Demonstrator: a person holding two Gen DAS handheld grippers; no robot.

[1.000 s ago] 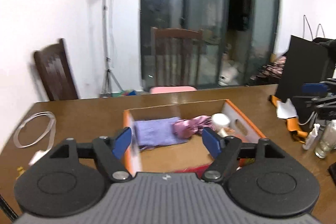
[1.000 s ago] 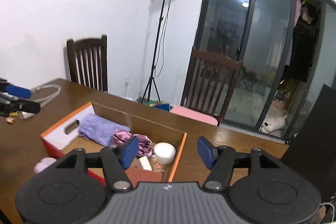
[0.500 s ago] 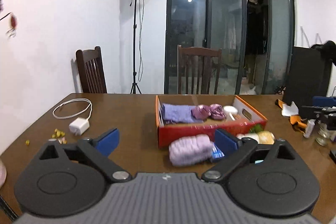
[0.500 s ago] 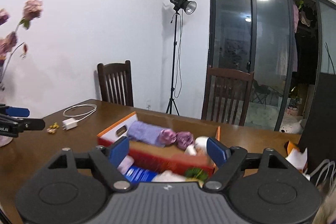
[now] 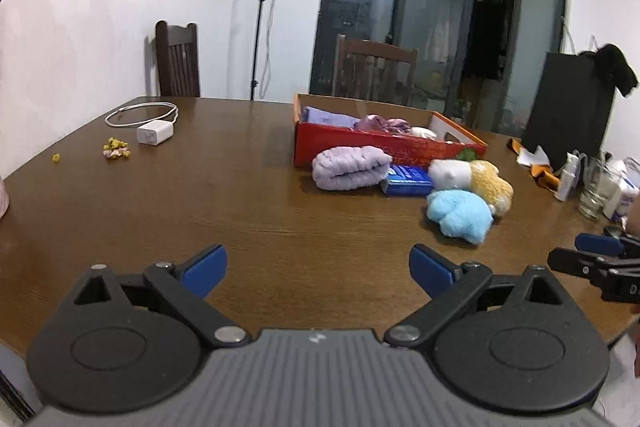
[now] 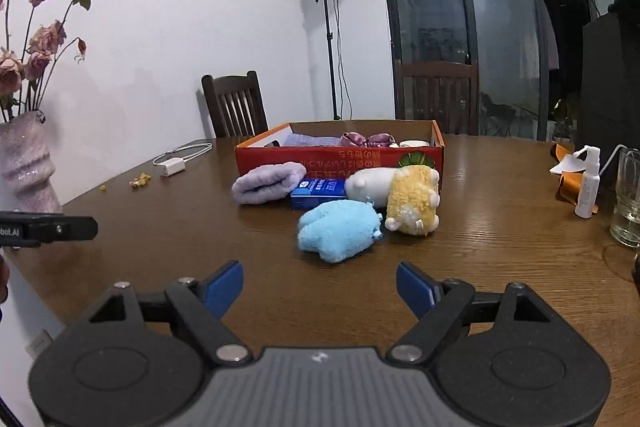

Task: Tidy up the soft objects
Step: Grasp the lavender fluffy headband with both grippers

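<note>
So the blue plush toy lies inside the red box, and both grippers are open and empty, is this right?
Not quite: the blue plush toy lies on the table in front of the red box, as the right wrist view shows. Both grippers are open and empty.

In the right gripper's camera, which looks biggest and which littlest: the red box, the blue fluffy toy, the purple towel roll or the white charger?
1. red box
2. blue fluffy toy and purple towel roll: alike; the toy is nearer the camera, so unsure
3. white charger
</note>
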